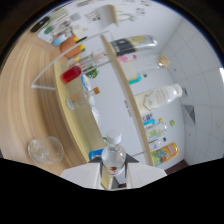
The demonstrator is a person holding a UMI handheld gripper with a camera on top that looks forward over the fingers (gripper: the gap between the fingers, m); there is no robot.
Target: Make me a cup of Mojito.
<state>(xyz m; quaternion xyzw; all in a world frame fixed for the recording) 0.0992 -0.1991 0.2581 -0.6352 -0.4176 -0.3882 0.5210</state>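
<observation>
Clear glass bottle with a pale cap and a red-and-white label (113,159), seen in the gripper view, stands between the two white fingers (82,176) of the hand-held gripper (114,176). The fingers lie close against its lower body on either side, and the bottle appears pinched between them, though the contact itself is partly hidden. The whole scene appears tilted. Beyond the bottle runs a light wooden counter (25,100), and on it, off to the gripper's left, sits an empty clear glass bowl-shaped cup (45,149). Farther ahead a pale wooden shelf unit (122,85) stands against a white wall. On its lower level are a small clear glass bottle with a brown stopper (80,99) and a clear vessel holding red contents (71,75); several smaller items beyond these are too small to identify. On the upper level stand a large white bottle with a white cap (159,97), a tall clear bottle with a dark and yellow label (132,45), and a row of small colourful cartons and cans (161,140) nearer the gripper.
</observation>
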